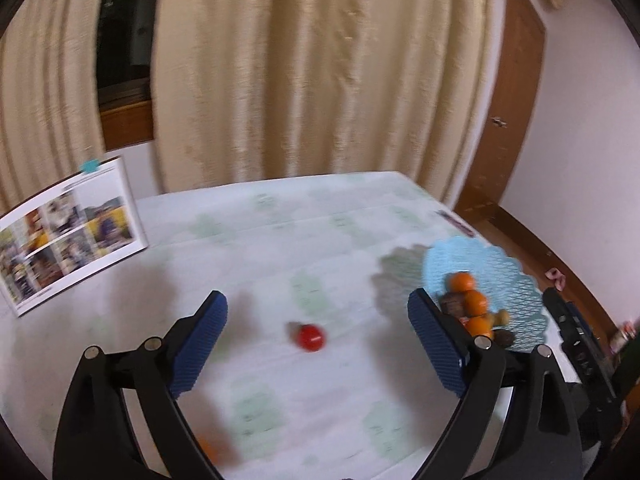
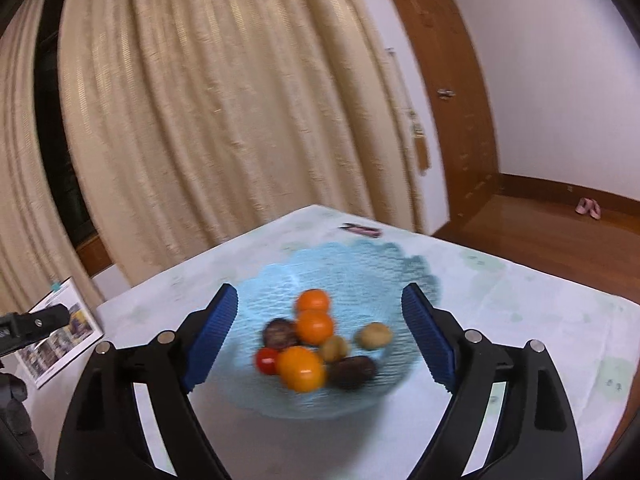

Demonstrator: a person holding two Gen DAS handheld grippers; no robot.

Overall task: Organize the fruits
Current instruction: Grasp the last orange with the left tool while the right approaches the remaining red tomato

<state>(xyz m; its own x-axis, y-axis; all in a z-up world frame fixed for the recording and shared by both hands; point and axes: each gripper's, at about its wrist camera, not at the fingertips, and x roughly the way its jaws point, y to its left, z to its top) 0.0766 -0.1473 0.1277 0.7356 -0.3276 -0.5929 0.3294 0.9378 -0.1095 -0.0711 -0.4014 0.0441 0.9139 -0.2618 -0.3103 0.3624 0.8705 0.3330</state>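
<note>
While the left claw [image 1: 318, 322] is held spread wide above the bench [image 1: 248, 248], a red fruit [image 1: 310, 337] is seen lying alone on the cloth between its fingers, untouched. Further right, the right claw [image 2: 320, 312] is likewise released, poised over the blue basket [image 2: 360, 264], where oranges [image 2: 315, 325] and darker fruits are heaped.

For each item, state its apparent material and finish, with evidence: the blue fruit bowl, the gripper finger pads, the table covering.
Blue fruit bowl: probably translucent plastic, perhaps glass; the tablecloth shows through its openwork lattice wall and scalloped rim.
Finger pads: likely rubbery, matte blue with ribbed grip texture.
Table covering: seems thin cloth or plastic sheet, white with pale green print and visible fold creases.
</note>
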